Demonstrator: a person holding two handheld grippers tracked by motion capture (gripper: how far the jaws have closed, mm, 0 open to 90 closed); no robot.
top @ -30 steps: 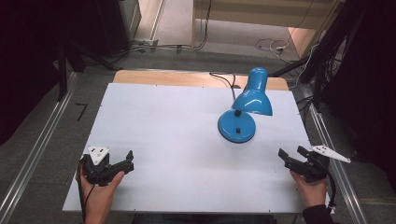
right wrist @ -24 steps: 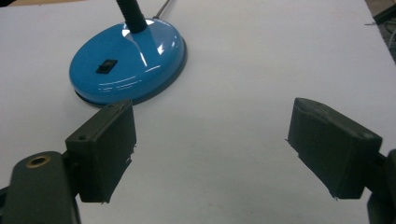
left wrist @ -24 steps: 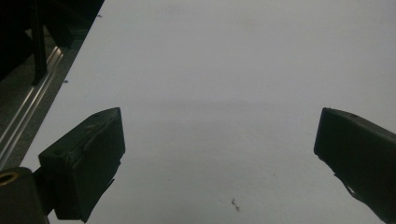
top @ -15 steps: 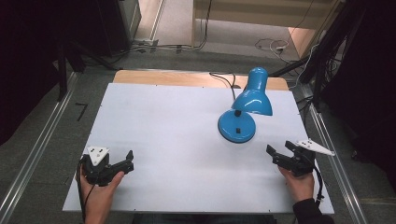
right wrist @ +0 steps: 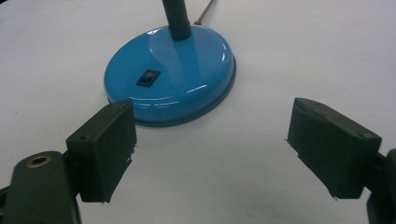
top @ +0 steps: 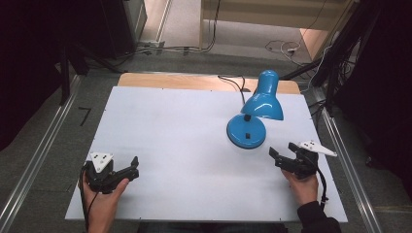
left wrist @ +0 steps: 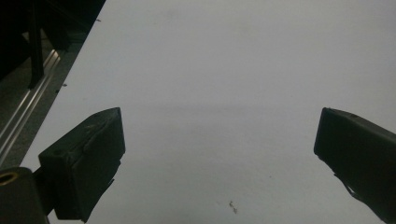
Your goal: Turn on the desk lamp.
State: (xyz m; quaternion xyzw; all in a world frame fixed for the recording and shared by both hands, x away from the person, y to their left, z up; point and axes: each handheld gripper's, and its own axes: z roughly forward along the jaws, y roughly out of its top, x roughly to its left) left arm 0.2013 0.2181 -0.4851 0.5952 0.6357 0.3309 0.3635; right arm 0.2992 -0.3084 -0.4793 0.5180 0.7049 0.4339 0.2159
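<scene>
Facing blue lamp (right wrist: 170,84) base | right gripper (right wrist: 212,151) gaping, near, apart

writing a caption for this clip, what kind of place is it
Probably a lab or recording workstation: a bare white table holding one blue desk lamp, metal floor rails, and loose cables on the floor behind.

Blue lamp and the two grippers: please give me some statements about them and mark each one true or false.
1. The blue lamp stands nearer the right gripper than the left gripper. True.
2. The right gripper is clamped on the lamp's base. False: its jaws are open, short of the base.
3. The left gripper holds a cloth. False: it is open and empty.
4. The round base carries a black switch. True.
</scene>
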